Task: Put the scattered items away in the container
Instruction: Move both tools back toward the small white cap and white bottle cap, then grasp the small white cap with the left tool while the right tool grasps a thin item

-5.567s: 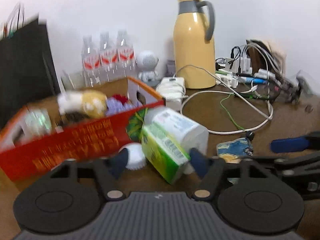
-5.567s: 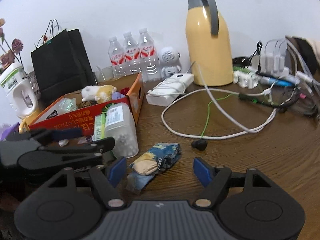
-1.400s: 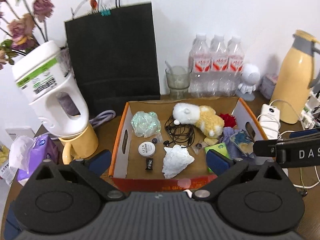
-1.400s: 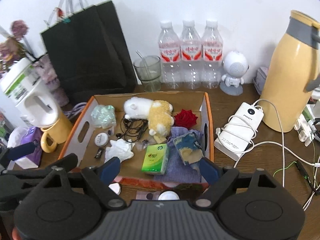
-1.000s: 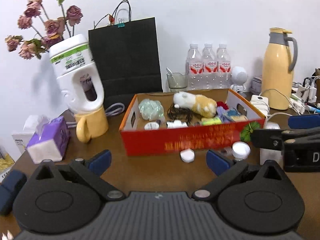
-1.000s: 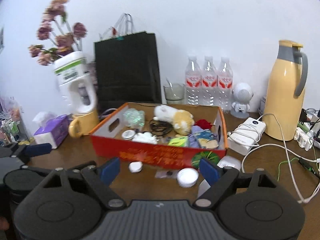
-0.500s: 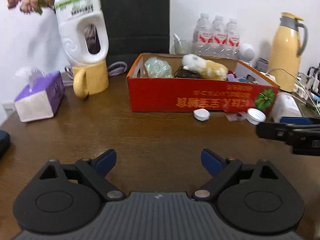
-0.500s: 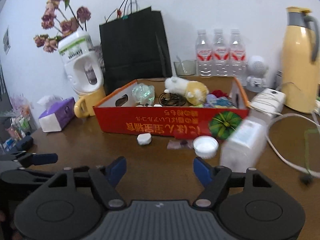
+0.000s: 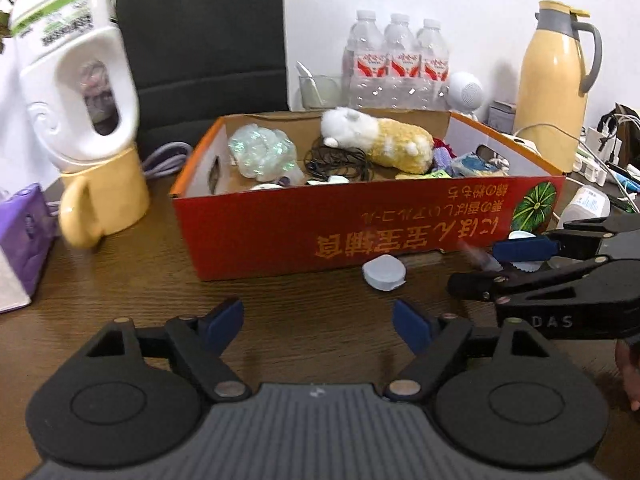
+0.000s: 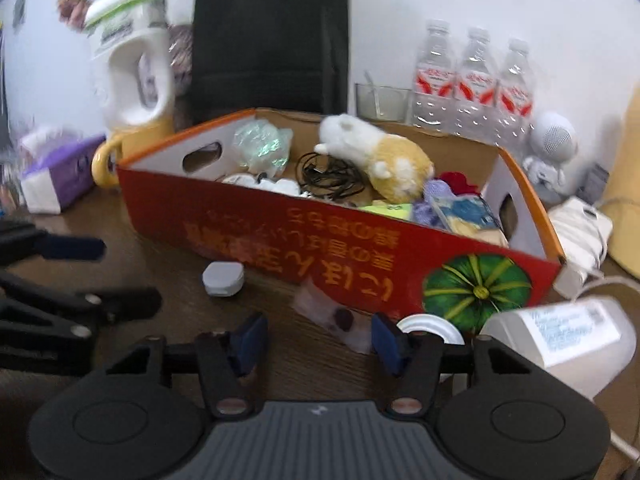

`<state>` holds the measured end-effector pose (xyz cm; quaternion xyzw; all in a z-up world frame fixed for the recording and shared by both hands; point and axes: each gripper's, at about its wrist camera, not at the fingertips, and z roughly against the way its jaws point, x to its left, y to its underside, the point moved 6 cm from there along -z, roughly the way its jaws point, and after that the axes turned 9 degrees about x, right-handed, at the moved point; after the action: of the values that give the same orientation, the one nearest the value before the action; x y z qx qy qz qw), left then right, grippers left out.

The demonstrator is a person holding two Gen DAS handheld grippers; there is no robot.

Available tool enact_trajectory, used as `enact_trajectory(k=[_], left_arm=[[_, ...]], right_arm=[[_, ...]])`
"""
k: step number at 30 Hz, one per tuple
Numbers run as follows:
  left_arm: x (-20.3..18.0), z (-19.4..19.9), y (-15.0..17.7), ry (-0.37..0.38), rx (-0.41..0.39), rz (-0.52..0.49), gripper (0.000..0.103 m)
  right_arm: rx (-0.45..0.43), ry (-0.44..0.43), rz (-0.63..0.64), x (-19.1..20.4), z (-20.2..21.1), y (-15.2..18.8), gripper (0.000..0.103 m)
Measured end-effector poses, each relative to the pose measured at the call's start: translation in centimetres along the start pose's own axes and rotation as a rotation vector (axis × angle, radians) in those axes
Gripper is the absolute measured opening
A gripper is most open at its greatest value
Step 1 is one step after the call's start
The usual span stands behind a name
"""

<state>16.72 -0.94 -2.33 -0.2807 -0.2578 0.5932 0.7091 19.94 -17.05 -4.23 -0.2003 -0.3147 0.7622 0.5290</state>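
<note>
Wooden table (image 9: 132,280) — red box's (image 9: 360,224) long axis runs left-right.

Both grippers now sit low near the counter (image 9: 120,280) instead of above the red box (image 9: 360,224). The right gripper (image 10: 316,340) is closer to the small packet (image 10: 332,314), its jaws narrower.

Home desk, thermos (image 9: 552,80), water bottles (image 9: 396,64), mug (image 9: 104,196)

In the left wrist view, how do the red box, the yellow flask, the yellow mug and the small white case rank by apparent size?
1. red box
2. yellow flask
3. yellow mug, though it stands nearer than the flask, so their real order is unsure
4. small white case
</note>
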Motion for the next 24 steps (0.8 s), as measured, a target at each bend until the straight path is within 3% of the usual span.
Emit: enact_trajectory(k=[4, 7, 10, 12, 13, 17, 21, 24], left_arm=[[-1.0, -1.3, -0.6, 0.024, 0.02, -0.028, 0.075], [-1.8, -1.8, -1.1, 0.056, 0.025, -0.041, 0.069], [-2.0, -2.0, -1.3, 0.063, 0.027, -0.042, 0.066], [-2.1, -2.2, -1.3, 0.064, 0.032, -0.038, 0.066], [-2.2, -2.3, -1.3, 0.066, 0.036, -0.035, 0.065], [-3.1, -2.7, -1.7, 0.069, 0.038, -0.035, 0.062], [-3.5, -3.3, -2.3, 0.069, 0.046, -0.013, 0.047], [-3.7, -3.7, -2.7, 0.078, 0.05, 0.017, 0.047]], right_arm=[[-0.002, -0.007, -0.004, -0.2, -0.2, -0.2, 0.055], [-0.005, 0.014, -0.012, -0.2, -0.3, -0.4, 0.038], [-0.003, 0.022, -0.017, -0.2, -0.3, -0.5, 0.035], [-0.008, 0.022, -0.023, -0.4, -0.3, -0.5, 0.019], [-0.007, 0.021, -0.029, -0.7, -0.2, -0.5, 0.016], [-0.003, 0.026, -0.022, -0.7, 0.0, -0.3, 0.015], [-0.015, 0.021, -0.023, -0.4, 1.2, 0.4, 0.012], [-0.048, 0.001, -0.055, -0.7, 3.0, 1.2, 0.005]])
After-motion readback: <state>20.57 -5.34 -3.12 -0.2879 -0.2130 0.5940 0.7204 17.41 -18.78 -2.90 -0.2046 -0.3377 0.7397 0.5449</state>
